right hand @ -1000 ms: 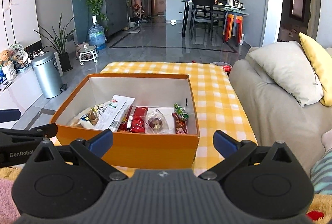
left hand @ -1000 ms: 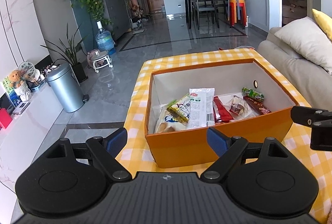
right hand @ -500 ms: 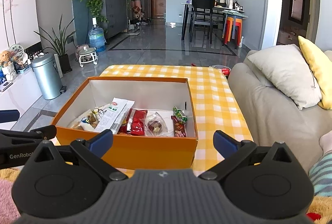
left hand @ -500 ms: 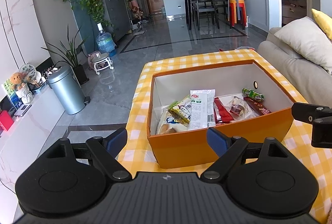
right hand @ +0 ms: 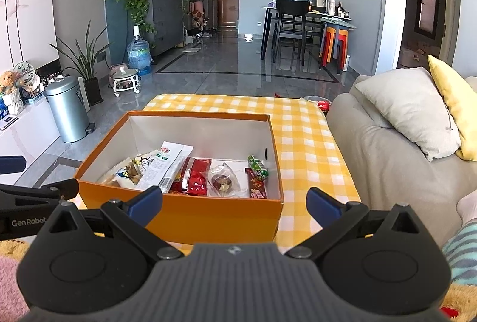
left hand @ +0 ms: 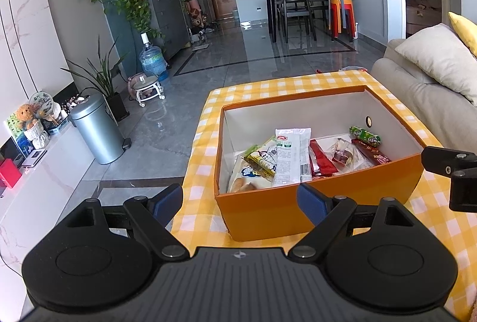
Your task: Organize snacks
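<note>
The left gripper [left hand: 240, 201] and the right gripper [right hand: 235, 202] both hang with jaws spread wide and empty, just short of the near wall of the orange box [left hand: 313, 202]. Inside the box, along that near wall, lie the snacks: a long white packet [left hand: 290, 155], a red packet [left hand: 322, 162], a clear-wrapped sweet [left hand: 341, 155] and a green roll [left hand: 364, 135]. The box stands on a yellow checked cloth [right hand: 301, 131], with a grey bin [left hand: 97, 128] on the floor to the box's left and a sofa [right hand: 384, 161] to its right.
</note>
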{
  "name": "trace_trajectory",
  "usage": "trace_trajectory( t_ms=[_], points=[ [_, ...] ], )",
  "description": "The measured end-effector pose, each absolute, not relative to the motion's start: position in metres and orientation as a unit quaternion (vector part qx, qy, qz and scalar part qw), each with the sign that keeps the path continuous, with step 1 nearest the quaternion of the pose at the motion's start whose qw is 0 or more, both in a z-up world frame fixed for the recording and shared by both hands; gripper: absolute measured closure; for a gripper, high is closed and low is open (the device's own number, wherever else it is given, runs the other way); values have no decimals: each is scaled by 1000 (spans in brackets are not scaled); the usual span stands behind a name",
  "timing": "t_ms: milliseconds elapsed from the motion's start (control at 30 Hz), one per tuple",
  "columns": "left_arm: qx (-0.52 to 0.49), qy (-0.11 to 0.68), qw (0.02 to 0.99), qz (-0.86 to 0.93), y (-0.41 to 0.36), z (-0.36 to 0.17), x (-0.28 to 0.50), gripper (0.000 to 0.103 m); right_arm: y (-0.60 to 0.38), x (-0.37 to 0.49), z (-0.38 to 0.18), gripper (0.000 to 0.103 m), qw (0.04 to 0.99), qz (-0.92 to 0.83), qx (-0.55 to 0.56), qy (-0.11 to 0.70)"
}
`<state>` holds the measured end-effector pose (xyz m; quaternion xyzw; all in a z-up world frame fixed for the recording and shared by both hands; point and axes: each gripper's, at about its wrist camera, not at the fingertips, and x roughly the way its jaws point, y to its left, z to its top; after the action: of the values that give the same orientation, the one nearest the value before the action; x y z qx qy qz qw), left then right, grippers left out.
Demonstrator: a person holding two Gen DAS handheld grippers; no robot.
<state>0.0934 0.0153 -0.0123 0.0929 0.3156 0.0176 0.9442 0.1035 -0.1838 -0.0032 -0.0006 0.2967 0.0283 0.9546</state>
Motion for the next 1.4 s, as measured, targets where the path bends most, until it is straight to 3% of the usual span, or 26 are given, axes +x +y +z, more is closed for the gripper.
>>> trace_trajectory(
  t_ms=[1400],
  points=[
    [94,322,942,18,22,-12,88,2,-183,103,-10,4,949,26,-5,315]
  ],
)
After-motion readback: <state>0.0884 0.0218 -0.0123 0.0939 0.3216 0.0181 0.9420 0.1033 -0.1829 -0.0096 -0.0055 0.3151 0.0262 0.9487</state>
